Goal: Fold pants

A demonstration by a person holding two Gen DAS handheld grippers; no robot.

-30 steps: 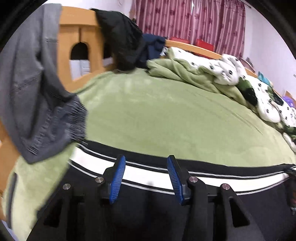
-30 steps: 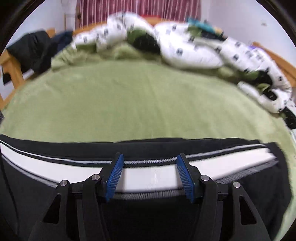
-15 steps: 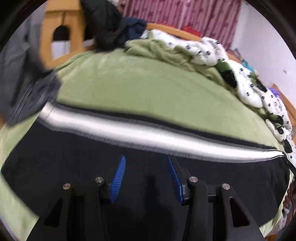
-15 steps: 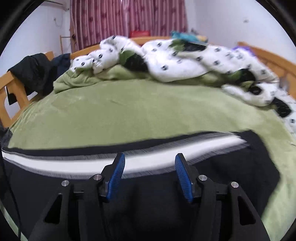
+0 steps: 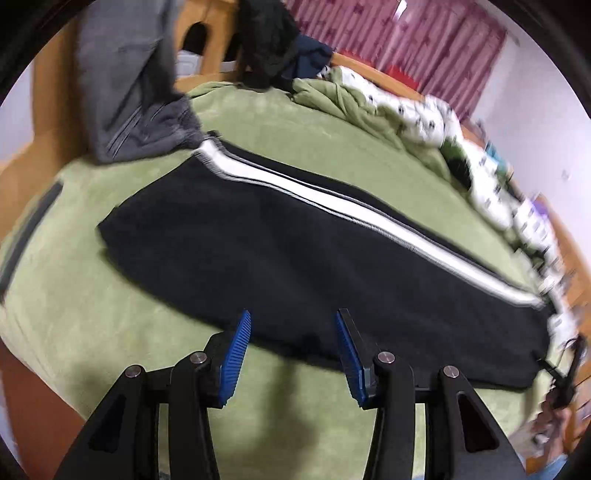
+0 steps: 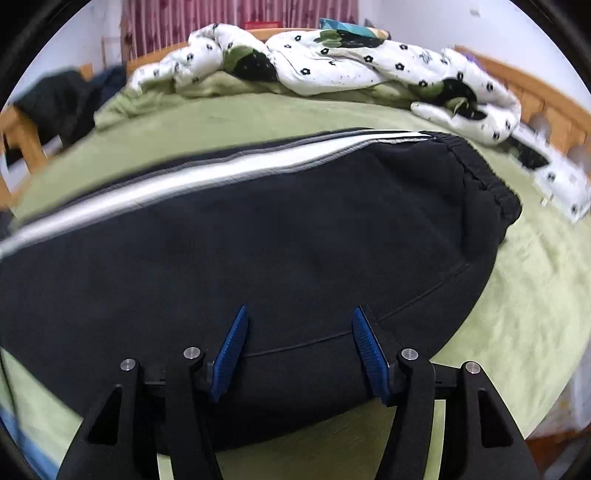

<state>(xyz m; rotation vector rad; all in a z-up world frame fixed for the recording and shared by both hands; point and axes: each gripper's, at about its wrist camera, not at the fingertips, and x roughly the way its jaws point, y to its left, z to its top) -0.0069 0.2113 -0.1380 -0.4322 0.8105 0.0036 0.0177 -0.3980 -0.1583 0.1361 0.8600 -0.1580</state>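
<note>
Black pants (image 5: 295,258) with a white side stripe (image 5: 369,218) lie flat, one leg on the other, across the green blanket (image 5: 110,325). My left gripper (image 5: 291,321) hangs open over the pants' near edge, nothing between its blue pads. In the right wrist view the pants (image 6: 258,240) fill the middle, with the elastic waistband (image 6: 484,177) at the right. My right gripper (image 6: 299,314) is above the seat of the pants, its jaws opening, and no cloth sits between its pads.
A grey garment (image 5: 129,85) hangs over the wooden bed frame (image 5: 210,26) at the left. A white flowered duvet (image 6: 332,62) is bunched along the far side. Dark clothes (image 5: 266,40) lie at the headboard. The wooden side rail (image 6: 535,96) runs at the right.
Both grippers have drawn back from the white stripe toward the near edge of the pants. The whole folded length now shows, and the right jaws stand a little wider.
</note>
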